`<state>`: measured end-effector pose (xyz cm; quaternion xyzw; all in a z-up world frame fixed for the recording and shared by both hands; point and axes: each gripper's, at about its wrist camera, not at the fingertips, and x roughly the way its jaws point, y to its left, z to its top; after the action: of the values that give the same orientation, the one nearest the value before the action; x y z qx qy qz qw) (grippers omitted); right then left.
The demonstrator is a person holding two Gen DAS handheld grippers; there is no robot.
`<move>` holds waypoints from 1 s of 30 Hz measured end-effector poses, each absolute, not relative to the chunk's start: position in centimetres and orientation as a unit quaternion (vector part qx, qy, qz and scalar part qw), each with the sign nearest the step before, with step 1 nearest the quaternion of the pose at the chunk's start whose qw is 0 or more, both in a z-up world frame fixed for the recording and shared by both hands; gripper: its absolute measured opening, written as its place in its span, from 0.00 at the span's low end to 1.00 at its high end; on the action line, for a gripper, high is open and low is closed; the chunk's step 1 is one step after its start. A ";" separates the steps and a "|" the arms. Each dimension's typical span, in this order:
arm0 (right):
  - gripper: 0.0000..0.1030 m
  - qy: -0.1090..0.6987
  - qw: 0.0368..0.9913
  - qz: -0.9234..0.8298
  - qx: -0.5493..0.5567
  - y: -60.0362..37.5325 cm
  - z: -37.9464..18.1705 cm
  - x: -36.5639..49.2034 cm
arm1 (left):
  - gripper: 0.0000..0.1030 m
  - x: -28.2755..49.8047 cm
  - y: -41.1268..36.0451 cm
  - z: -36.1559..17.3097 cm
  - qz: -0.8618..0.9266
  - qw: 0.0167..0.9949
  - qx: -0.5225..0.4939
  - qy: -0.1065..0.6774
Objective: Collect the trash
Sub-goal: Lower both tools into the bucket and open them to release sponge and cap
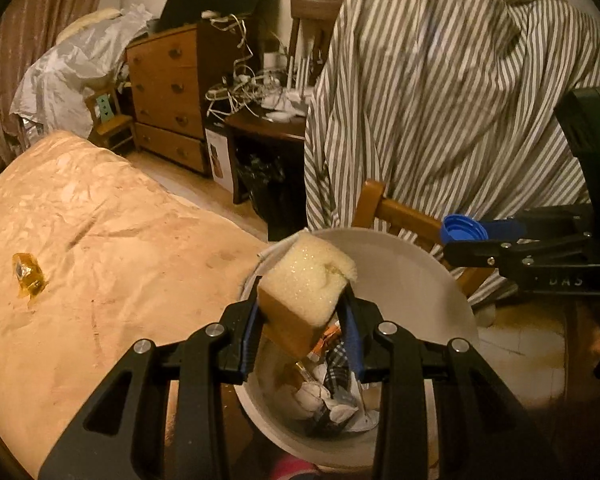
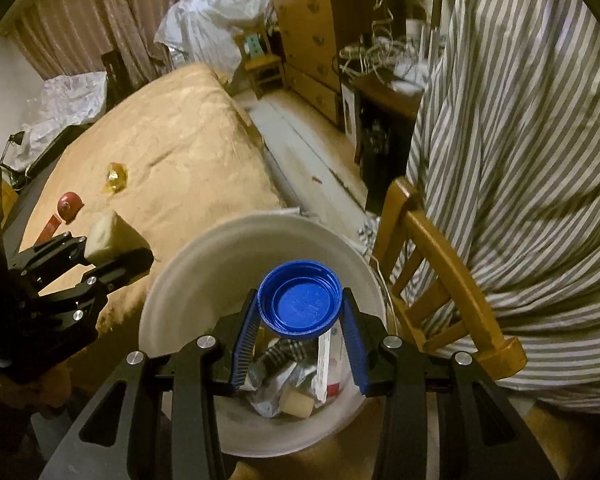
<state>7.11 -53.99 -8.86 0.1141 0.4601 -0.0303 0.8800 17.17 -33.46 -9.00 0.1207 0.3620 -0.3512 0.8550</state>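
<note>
Left gripper (image 1: 302, 320) clamps sponge (image 1: 306, 284), right gripper (image 2: 300, 320) clamps blue cap (image 2: 300, 304); only right view shows red ball (image 2: 69, 204)

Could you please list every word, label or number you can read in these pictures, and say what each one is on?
"DAS": faint letters on the right gripper body, left wrist view.
Blue cap: embossed marks, too blurred to read.
Wrappers in the white bin: print too small to read.

A blue cap (image 2: 300, 305) is being shown over a white bin (image 2: 172, 292), a pale yellow sponge (image 1: 306, 282) beside it; a grey-and-white striped cloth (image 2: 520, 160) is being draped over a brown chair (image 2: 444, 264).
</note>
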 end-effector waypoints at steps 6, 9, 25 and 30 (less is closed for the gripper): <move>0.40 0.481 0.869 -0.021 0.112 -53.1 -10.6 8.1 | 0.32 17.8 -34.9 -10.1 -0.353 0.843 0.132 0.385; 0.40 0.481 0.870 -0.020 0.105 -52.6 -10.7 8.3 | 0.32 18.4 -35.3 -10.7 -0.351 0.838 0.136 0.395; 0.40 0.484 0.869 -0.015 0.105 -52.0 -11.3 8.8 | 0.32 19.4 -35.6 -11.3 -0.342 0.838 0.140 0.402; 0.40 0.484 0.869 -0.014 0.106 -52.0 -11.4 8.9 | 0.32 19.3 -35.5 -11.3 -0.342 0.838 0.143 0.401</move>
<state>8.87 -51.98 -11.38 0.1057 0.4836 -0.0145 0.8688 19.35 -35.54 -11.31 0.1426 0.4014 -0.3418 0.8377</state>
